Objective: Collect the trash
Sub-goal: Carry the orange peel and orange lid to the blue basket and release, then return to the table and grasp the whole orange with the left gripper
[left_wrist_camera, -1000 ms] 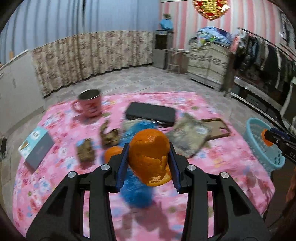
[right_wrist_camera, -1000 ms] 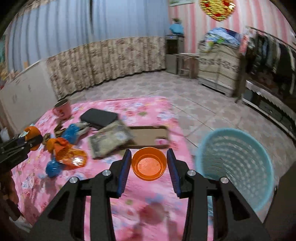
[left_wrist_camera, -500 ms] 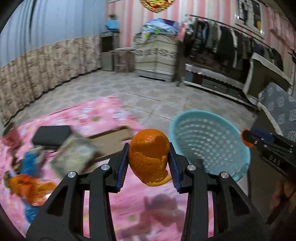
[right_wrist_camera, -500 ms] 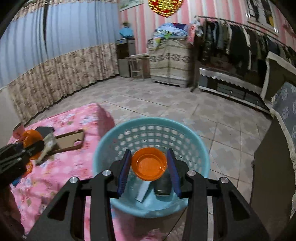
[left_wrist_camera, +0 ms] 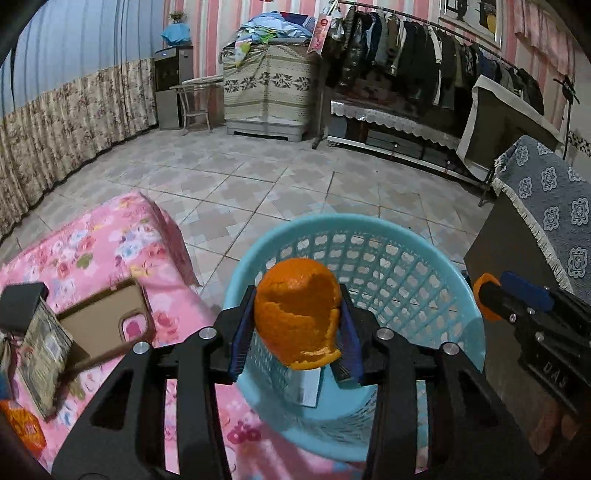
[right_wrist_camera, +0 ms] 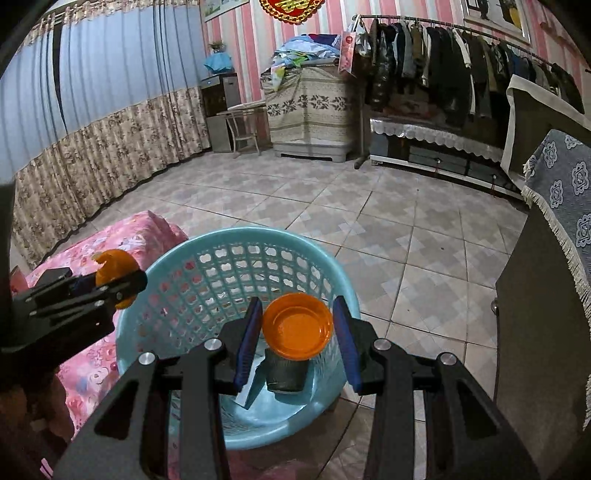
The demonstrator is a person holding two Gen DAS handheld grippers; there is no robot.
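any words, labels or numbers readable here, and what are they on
"DAS", roughly: raised letters on the black body of the right claw, blurred, so not certain.
Red wall ornament: gold shape, cut off, unreadable.
Pink hanging tag by the coats: print too small.
Packet on the pink cloth: print blurred.

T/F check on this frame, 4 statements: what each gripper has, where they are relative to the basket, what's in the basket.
1. The left gripper has an orange peel between its fingers. True.
2. The right gripper is empty. False: it holds an orange plastic lid.
3. Both grippers are over the blue basket. True.
4. The basket is empty. False: a dark cylindrical item and a pale card-like piece lie at its bottom.
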